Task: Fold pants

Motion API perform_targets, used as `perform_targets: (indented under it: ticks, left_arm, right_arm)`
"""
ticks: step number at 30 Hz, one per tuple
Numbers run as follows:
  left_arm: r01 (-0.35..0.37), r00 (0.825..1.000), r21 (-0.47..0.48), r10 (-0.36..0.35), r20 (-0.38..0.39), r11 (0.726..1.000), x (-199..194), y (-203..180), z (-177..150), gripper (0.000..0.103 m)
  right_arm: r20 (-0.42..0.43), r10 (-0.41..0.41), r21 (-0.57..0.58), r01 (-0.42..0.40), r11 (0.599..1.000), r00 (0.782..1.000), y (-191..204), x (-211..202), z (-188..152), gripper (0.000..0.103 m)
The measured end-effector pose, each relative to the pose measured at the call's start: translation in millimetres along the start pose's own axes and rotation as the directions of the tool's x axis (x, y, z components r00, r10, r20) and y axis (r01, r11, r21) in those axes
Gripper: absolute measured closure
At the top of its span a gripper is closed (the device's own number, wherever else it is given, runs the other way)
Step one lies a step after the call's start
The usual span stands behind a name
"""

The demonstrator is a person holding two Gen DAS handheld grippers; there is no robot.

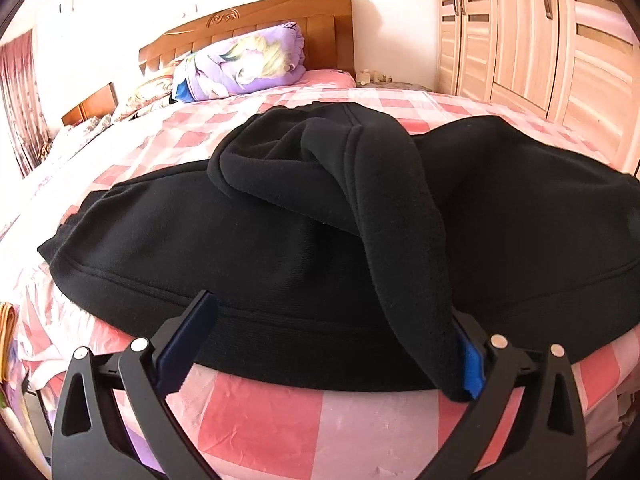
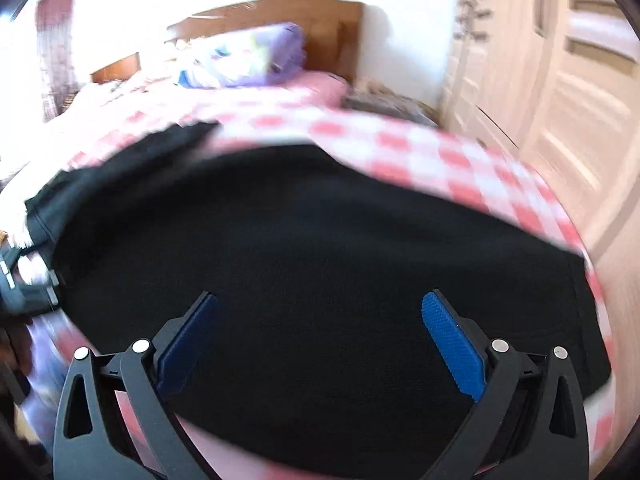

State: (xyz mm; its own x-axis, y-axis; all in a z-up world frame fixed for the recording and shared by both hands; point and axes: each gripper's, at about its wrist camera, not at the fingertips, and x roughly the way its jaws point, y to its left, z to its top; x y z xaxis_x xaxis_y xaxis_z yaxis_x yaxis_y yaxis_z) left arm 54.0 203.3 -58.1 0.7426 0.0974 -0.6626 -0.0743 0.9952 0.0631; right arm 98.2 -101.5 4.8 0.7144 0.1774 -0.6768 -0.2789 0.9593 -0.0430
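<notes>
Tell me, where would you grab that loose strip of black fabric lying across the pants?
Probably at its near end, which hangs over the pants beside the left gripper's right finger. Come from the near bed edge: that end is thin, free and closest, while the far end is bunched.

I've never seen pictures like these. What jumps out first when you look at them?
The black pants sprawl across the pink checked bedspread, with one strip of fabric draped forward onto a blue-padded finger of the wide-open left gripper. Behind, a purple floral pillow leans on the wooden headboard. The right wrist view is blurred.
</notes>
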Motion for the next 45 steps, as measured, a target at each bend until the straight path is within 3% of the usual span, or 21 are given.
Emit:
perform_targets:
  ticks: [4, 6, 8, 10, 14, 16, 19, 22, 23, 24, 25, 26, 27, 29, 30, 31, 32, 36, 38, 43, 45]
  left_arm:
    - [0.091, 0.995, -0.09, -0.093, -0.029, 0.992, -2.1, 15.6, 4.2, 0.002]
    - [0.144, 0.989, -0.126, -0.141, 0.04, 0.981, -22.3, 28.5, 9.8, 0.002]
    - [0.118, 0.988, -0.103, -0.106, 0.114, 0.988, -45.1, 37.7, 26.6, 0.002]
    - [0.012, 0.99, -0.052, -0.005, 0.141, 0.999, -54.0, 41.4, 61.6, 0.002]
    - [-0.014, 0.999, 0.096, 0.011, 0.032, 0.995, -10.2, 11.3, 132.1, 0.002]
    - [0.001, 0.999, 0.147, 0.004, -0.038, 0.989, 32.6, -13.4, 166.9, 0.002]
    - [0.07, 0.977, 0.169, -0.033, -0.213, 0.983, 99.0, -42.4, 192.5, 0.002]
    - [0.051, 0.932, 0.206, 0.028, -0.361, 0.977, 156.5, -61.2, 191.6, 0.002]
    - [0.042, 0.927, 0.21, 0.041, -0.372, 0.977, 164.0, -61.5, 191.3, 0.01]
    - [0.029, 0.918, 0.204, 0.055, -0.392, 0.979, 175.3, -59.2, 191.3, 0.029]
    - [0.035, 0.912, 0.184, 0.044, -0.408, 0.982, 181.8, -55.7, 191.4, 0.037]
    - [0.053, 0.914, 0.146, 0.011, -0.406, 0.988, 182.1, -48.3, 193.9, 0.069]
    - [0.024, 0.917, 0.147, 0.037, -0.398, 0.989, 180.4, -42.4, 194.6, 0.085]
    - [0.007, 0.944, 0.148, 0.043, -0.327, 0.989, 163.7, -34.8, 197.0, 0.088]
    - [-0.067, 0.963, 0.166, 0.107, -0.247, 0.984, 146.2, -27.7, 197.5, 0.09]
    - [-0.125, 0.97, 0.177, 0.158, -0.185, 0.976, 131.9, -23.1, 198.2, 0.09]
    - [-0.195, 0.972, 0.175, 0.213, -0.094, 0.965, 108.6, -12.4, 197.2, 0.091]
    - [-0.318, 0.948, 0.086, 0.314, 0.055, 0.944, 44.9, 44.9, 185.8, 0.094]
    - [-0.336, 0.94, 0.014, 0.335, 0.061, 0.942, 19.1, 83.2, 170.6, 0.094]
    - [-0.336, 0.942, -0.188, 0.327, -0.076, 0.923, -10.9, 184.8, 72.1, 0.094]
    - [-0.27, 0.959, -0.252, 0.239, -0.15, 0.929, -5.3, 212.0, 26.9, 0.087]
  right_arm:
    - [-0.008, 0.027, -0.097, -0.028, 0.995, 1.0, 37.7, 47.2, 41.3, 0.005]
    - [-0.037, 0.026, -0.113, -0.03, 0.993, 0.999, 49.5, 70.6, 46.0, 0.005]
    - [-0.084, 0.022, -0.123, -0.032, 0.992, 0.996, 57.1, 90.3, 39.8, 0.005]
    - [-0.117, 0.012, -0.149, -0.029, 0.988, 0.993, 59.1, 96.0, 35.8, 0.005]
    - [-0.131, 0.004, -0.162, -0.025, 0.987, 0.991, 63.8, 94.4, 35.5, 0.005]
    - [-0.13, 0.004, -0.158, -0.024, 0.987, 0.992, 62.1, 93.7, 33.4, 0.005]
    - [-0.125, 0.002, -0.146, -0.02, 0.989, 0.992, 60.1, 93.6, 30.8, 0.005]
    - [-0.13, 0.007, -0.133, -0.025, 0.991, 0.992, 59.3, 96.3, 31.8, 0.005]
    - [-0.132, 0.012, -0.129, -0.029, 0.991, 0.991, 58.8, 96.5, 32.2, 0.005]
    - [-0.134, 0.017, -0.124, -0.034, 0.992, 0.991, 58.1, 96.4, 32.2, 0.005]
    - [-0.135, 0.021, -0.12, -0.038, 0.992, 0.991, 57.9, 96.3, 32.4, 0.005]
    - [-0.135, 0.026, -0.115, -0.042, 0.992, 0.99, 56.9, 96.0, 32.4, 0.005]
    - [-0.135, 0.032, -0.109, -0.047, 0.993, 0.99, 56.2, 95.8, 32.4, 0.005]
    - [-0.136, 0.043, -0.093, -0.056, 0.994, 0.99, 53.9, 96.5, 32.9, 0.005]
    - [-0.136, 0.047, -0.086, -0.059, 0.995, 0.99, 52.8, 96.5, 32.9, 0.005]
    - [-0.137, 0.053, -0.079, -0.064, 0.995, 0.989, 51.8, 96.5, 32.9, 0.005]
    - [-0.138, 0.057, -0.076, -0.068, 0.995, 0.989, 51.5, 96.6, 33.0, 0.005]
    - [-0.14, 0.05, -0.085, -0.062, 0.994, 0.989, 53.5, 96.6, 34.0, 0.005]
    - [-0.14, 0.042, -0.092, -0.055, 0.994, 0.989, 54.9, 96.5, 34.5, 0.005]
    - [-0.142, 0.027, -0.103, -0.041, 0.994, 0.989, 56.0, 97.5, 35.3, 0.005]
    - [-0.143, 0.02, -0.109, -0.036, 0.993, 0.99, 56.6, 98.6, 35.8, 0.005]
